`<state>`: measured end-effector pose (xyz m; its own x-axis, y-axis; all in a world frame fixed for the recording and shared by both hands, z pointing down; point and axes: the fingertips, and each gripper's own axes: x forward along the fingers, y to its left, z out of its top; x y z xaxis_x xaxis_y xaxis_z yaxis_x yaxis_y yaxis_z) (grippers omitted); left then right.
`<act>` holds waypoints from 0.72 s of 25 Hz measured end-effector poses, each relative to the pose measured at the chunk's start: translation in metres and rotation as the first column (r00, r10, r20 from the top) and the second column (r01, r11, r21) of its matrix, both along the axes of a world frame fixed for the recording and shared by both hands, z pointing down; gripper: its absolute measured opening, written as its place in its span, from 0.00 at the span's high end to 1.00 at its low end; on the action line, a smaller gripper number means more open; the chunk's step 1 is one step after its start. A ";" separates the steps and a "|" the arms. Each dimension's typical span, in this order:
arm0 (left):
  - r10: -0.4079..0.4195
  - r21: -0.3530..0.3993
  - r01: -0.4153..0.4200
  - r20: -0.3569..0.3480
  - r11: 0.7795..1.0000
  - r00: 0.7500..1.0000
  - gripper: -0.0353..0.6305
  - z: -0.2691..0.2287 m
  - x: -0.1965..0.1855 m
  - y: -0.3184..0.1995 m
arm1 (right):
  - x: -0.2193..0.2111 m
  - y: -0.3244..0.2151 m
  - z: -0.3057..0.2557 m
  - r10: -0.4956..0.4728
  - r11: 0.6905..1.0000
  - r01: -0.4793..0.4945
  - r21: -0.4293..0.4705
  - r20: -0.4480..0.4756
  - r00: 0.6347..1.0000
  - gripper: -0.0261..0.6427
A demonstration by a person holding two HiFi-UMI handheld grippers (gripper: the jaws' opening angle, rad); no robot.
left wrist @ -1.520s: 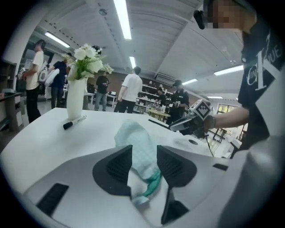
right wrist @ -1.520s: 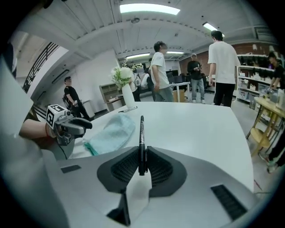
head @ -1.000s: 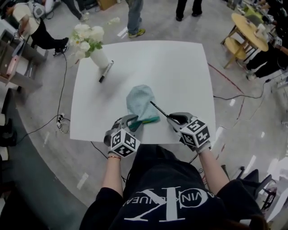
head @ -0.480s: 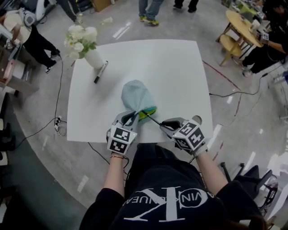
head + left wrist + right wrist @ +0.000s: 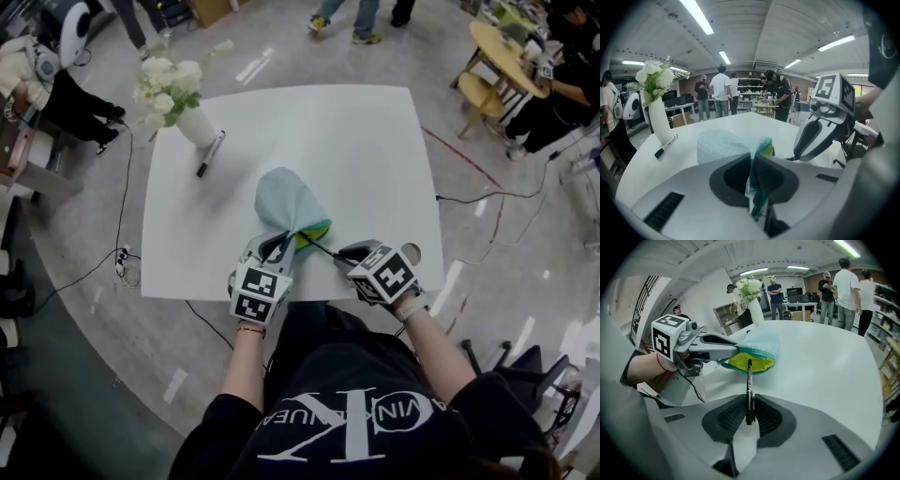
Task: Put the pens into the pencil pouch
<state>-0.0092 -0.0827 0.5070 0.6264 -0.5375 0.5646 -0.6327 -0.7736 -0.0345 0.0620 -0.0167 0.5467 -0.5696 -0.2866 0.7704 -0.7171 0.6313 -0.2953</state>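
Left tongs (image 5: 753, 165), just closed on pouch (image 5: 286, 201) edge, right tongs (image 5: 749, 409) angled down, gripping pen (image 5: 749, 380)

A white bench (image 5: 375, 169) stands on a grey floor (image 5: 94, 356). At its far left corner, an upright white vase (image 5: 198, 126) holds white flowers (image 5: 169, 82). A black cable (image 5: 127, 178) trails over the floor left of the bench. A round wooden table (image 5: 511, 58) stands at the far right. Several people (image 5: 723, 91) stand beyond the bench.
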 end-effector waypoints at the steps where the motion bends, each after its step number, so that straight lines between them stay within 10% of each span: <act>1: 0.004 -0.002 -0.004 -0.001 1.000 1.000 0.90 0.001 0.002 0.000 | -0.001 -0.003 -0.001 0.001 1.000 -0.001 -0.001 -0.009 1.000 0.86; 18: 0.017 -0.040 -0.020 -0.068 0.999 0.998 0.91 -0.006 0.019 0.000 | -0.038 -0.058 -0.014 0.192 0.981 -0.195 -0.002 0.180 0.965 0.86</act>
